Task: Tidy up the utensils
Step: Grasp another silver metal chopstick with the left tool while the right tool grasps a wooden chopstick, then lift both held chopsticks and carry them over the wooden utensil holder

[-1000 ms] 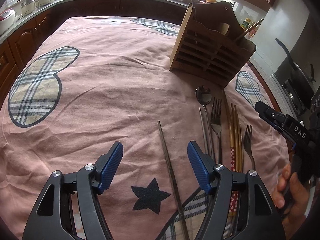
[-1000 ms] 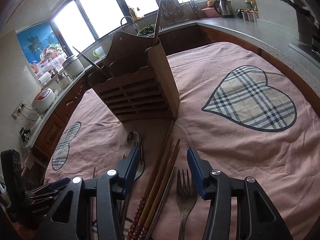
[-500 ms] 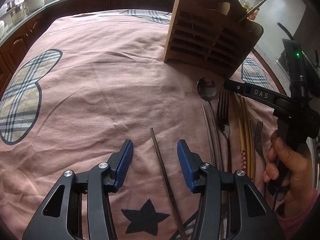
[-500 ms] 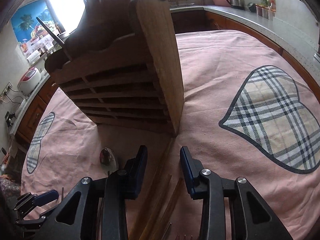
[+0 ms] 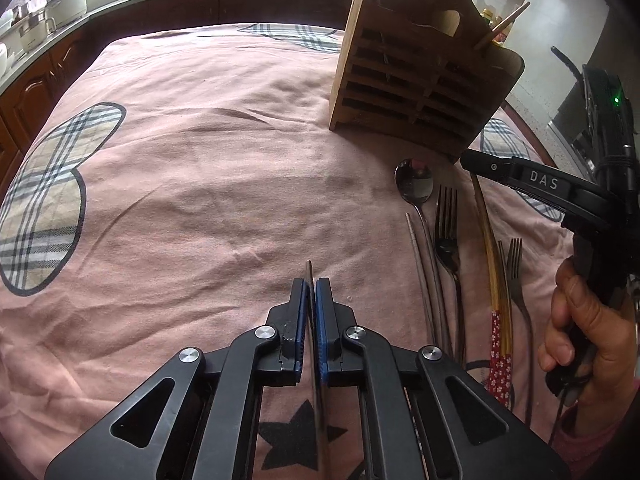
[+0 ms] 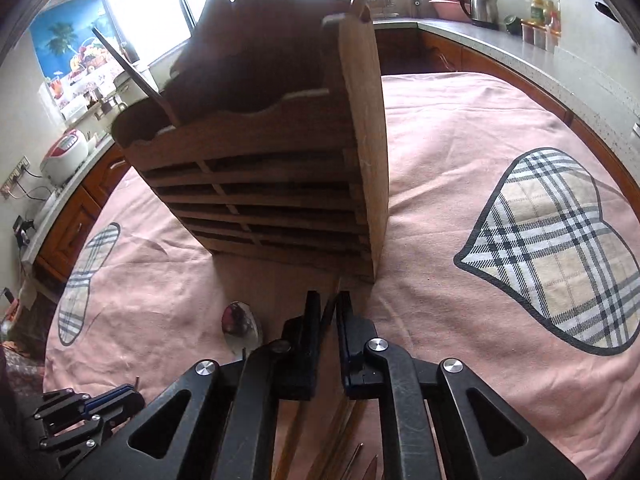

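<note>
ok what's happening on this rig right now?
A person is sorting cutlery off a pink cloth into a wooden utensil holder. The left claw has just closed on a single dark chopstick. The right claw has just closed on a wooden chopstick near the holder's base. A spoon and forks lie on the cloth.

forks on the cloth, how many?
2. A dark fork lies just right of the spoon; a smaller fork lies right of the wooden chopsticks. The holder may hide more.
</note>
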The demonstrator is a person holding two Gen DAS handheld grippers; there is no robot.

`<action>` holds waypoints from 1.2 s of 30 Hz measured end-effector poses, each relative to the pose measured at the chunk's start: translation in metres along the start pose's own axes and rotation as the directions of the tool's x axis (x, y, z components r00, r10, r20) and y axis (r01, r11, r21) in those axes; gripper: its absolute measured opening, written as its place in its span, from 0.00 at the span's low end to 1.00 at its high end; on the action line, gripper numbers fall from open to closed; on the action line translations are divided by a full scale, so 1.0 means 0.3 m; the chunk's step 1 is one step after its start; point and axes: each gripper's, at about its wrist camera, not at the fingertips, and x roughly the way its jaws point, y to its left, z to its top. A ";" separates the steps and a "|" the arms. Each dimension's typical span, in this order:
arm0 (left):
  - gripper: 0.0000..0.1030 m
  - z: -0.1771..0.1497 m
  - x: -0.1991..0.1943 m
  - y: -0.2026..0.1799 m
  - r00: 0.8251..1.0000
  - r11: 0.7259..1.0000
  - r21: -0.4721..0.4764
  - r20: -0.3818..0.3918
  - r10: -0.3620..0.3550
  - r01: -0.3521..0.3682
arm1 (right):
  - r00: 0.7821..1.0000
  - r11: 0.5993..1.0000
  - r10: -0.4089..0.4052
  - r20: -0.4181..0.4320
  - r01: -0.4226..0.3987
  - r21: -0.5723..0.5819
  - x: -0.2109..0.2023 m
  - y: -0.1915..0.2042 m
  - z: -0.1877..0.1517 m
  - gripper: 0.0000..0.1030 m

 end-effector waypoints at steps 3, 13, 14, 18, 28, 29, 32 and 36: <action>0.03 0.000 -0.051 0.006 0.999 1.000 -0.012 0.025 -0.021 0.021 | 0.999 0.999 0.036 0.038 -0.037 0.013 -0.082 -0.004 -0.007 0.06; 0.03 -0.006 -0.267 0.035 0.987 0.995 -0.043 0.142 -0.079 0.086 | 0.977 0.992 0.120 0.175 -0.125 0.020 -0.358 0.020 -0.008 0.05; 0.03 -0.008 -0.282 0.041 0.985 0.995 -0.043 0.153 -0.082 0.089 | 0.975 0.991 0.126 0.185 -0.132 0.021 -0.379 0.024 -0.012 0.05; 0.03 -0.024 -0.352 0.040 0.977 0.994 -0.040 0.193 -0.090 0.100 | 0.965 0.989 0.138 0.221 -0.147 0.027 -0.447 0.038 -0.030 0.05; 0.03 -0.052 -0.480 0.044 0.958 0.993 -0.034 0.269 -0.103 0.116 | 0.946 0.985 0.158 0.284 -0.172 0.023 -0.566 0.053 -0.067 0.05; 0.03 -0.054 -0.488 0.044 0.956 0.993 -0.033 0.274 -0.104 0.118 | 0.944 0.985 0.159 0.288 -0.172 0.020 -0.576 0.055 -0.069 0.05; 0.03 -0.063 -0.516 0.048 0.952 0.992 -0.030 0.288 -0.108 0.122 | 0.940 0.985 0.159 0.301 -0.171 0.014 -0.602 0.064 -0.074 0.05; 0.03 -0.073 -0.551 0.054 0.944 0.991 -0.030 0.310 -0.112 0.127 | 0.933 0.985 0.163 0.320 -0.173 0.005 -0.634 0.077 -0.080 0.05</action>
